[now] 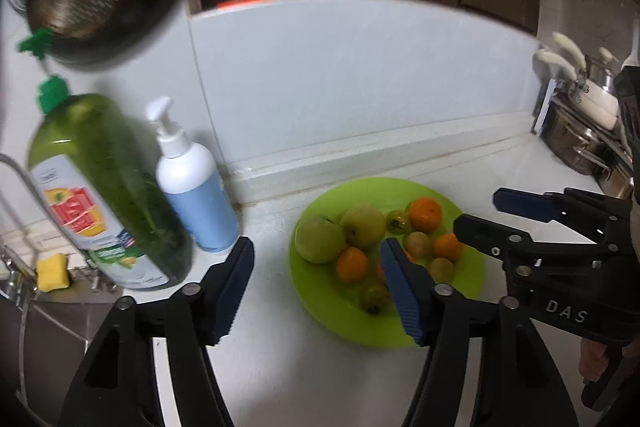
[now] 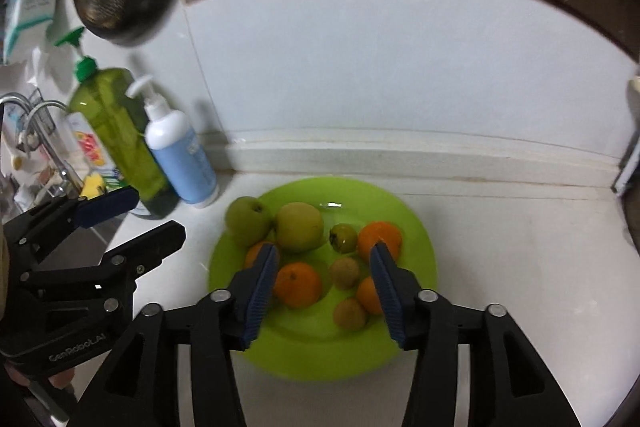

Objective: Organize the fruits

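Right wrist view: fruits [image 2: 298, 285] all sit piled on the green plate [image 2: 420, 227] just beyond the right gripper [image 2: 324, 283], fingers apart, nothing between them. Left gripper [image 1: 316, 291] fingers apart too, empty, plate off to their right. Looks mostly done; maybe sorting left.

fruits [image 2: 298, 231] on plate [image 2: 416, 307]; bottles [image 2: 182, 159] left of plate, against wall

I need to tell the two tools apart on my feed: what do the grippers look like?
Both are matte black linkage frames with silver pivot pins and ribbed dark-blue finger pads. The left gripper has white "GenRobot.AI" lettering on its body, seen from the right wrist camera; the right gripper has "DAS". No cables or sleeves show.
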